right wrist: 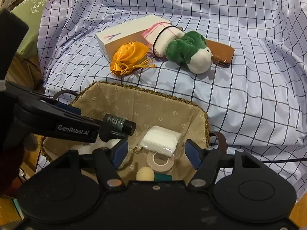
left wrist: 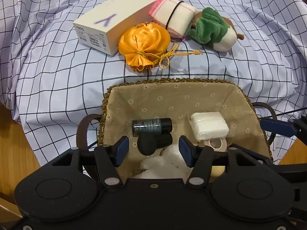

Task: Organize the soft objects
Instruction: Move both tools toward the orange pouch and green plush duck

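Observation:
A lined wicker basket sits under both grippers. My left gripper hangs over its left half with the jaws narrow. A black lump and white fluff lie between the pads; whether either is pressed I cannot tell. My right gripper stands open above a white wrapped pack and a tape roll, touching neither. On the checked cloth beyond the basket lie an orange satin pouch, a rolled white cloth and a green-and-white plush.
A dark bottle, a beige egg-shaped sponge and a teal item also lie in the basket. A white carton and a brown case rest by the soft things. The wooden floor shows past the cloth's edge.

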A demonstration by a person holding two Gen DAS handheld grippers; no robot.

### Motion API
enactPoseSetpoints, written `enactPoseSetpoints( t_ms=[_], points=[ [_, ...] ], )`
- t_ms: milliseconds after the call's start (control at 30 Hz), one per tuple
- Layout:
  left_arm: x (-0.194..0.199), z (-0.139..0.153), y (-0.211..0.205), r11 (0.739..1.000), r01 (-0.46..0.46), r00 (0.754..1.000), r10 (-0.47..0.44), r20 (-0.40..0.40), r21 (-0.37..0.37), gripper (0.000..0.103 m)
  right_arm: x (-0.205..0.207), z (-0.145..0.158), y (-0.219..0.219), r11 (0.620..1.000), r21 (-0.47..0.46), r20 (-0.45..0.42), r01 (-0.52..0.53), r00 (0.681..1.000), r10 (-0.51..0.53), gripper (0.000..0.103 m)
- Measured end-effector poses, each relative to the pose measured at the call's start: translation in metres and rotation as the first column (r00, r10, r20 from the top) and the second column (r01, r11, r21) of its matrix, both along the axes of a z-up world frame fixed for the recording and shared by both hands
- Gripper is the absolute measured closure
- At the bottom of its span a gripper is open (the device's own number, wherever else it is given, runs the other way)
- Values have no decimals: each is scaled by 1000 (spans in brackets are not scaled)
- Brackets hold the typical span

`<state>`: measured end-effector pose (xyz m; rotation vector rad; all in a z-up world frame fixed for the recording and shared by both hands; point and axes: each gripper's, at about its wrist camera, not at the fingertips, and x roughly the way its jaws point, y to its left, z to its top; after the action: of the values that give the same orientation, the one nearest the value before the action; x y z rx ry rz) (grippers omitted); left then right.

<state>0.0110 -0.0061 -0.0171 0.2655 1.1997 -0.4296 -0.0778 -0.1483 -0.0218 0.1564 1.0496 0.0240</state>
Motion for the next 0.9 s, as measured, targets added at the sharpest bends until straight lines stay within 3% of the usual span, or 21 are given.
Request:
enactPoseSetpoints(
  t_ms=[267,367,600,900],
  points=[
    [4,7,9,999,-13,999,14,33,-36,47,8,9,-7,999,-41,29,31,999,-29,34],
    [6,10,12,999,-17,998,19,54,-48,40,15,13,-10,997,-64,47,50,998,-47,33],
    [11,20,15,996,-7,995,16,95,-92,40,32,21,-20,989,-104,93,106,991,-96,32],
    [21,30,11,988,11,988,13,155,-154,33,52,29,-30,980,-107,154,169,976,-152,31]
  ],
)
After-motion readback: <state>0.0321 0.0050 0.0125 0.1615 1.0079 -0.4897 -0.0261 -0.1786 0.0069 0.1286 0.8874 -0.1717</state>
